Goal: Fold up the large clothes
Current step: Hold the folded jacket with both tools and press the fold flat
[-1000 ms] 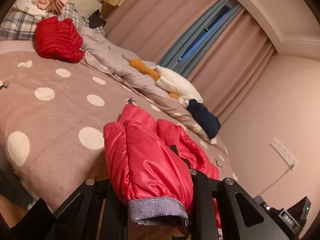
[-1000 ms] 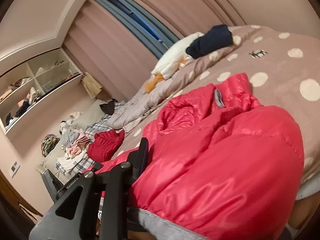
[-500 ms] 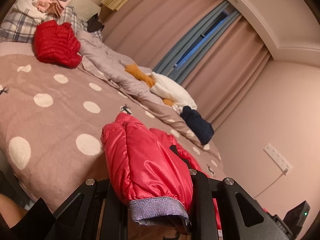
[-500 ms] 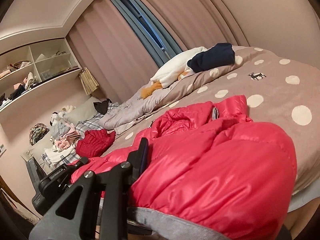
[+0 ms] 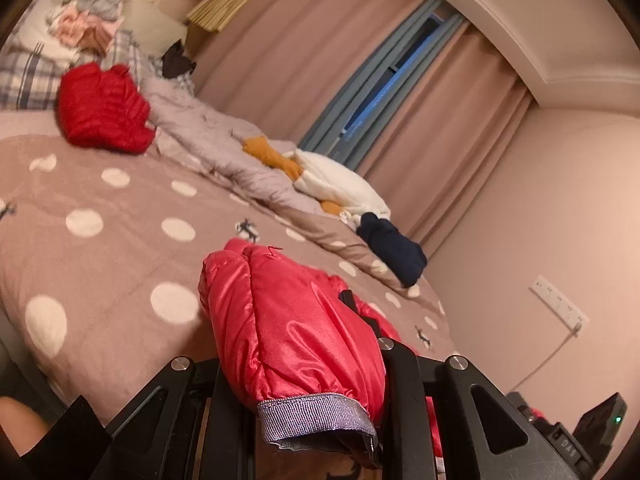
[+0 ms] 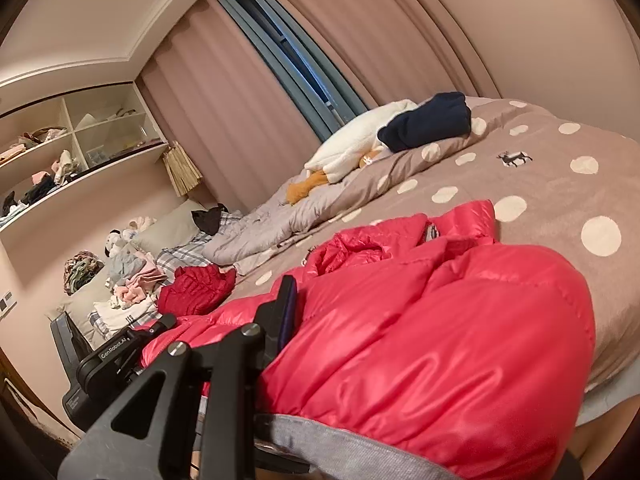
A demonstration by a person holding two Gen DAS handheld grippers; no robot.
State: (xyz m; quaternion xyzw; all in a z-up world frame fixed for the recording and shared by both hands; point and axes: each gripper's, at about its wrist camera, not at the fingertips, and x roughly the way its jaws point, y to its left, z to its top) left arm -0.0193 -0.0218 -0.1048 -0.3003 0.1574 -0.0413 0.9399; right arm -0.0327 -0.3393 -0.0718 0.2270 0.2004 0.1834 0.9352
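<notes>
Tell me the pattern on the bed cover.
The bed cover is brownish taupe with large white dots and small reindeer figures; it shows best in the right wrist view.

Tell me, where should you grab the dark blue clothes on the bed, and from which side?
Take the dark blue clothes by the rounded end that sticks out toward the middle of the bed, coming from that open side. Their far side leans on the white plush toy, so a hand-held gripper would probably snag the toy from there.

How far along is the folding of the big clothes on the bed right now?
Possibly done: a darker red jacket bundled near the pillows. In hand: both the left gripper and right gripper clamp the bright red puffer jacket. Left: folding it; white and navy garments lie unfolded.
</notes>
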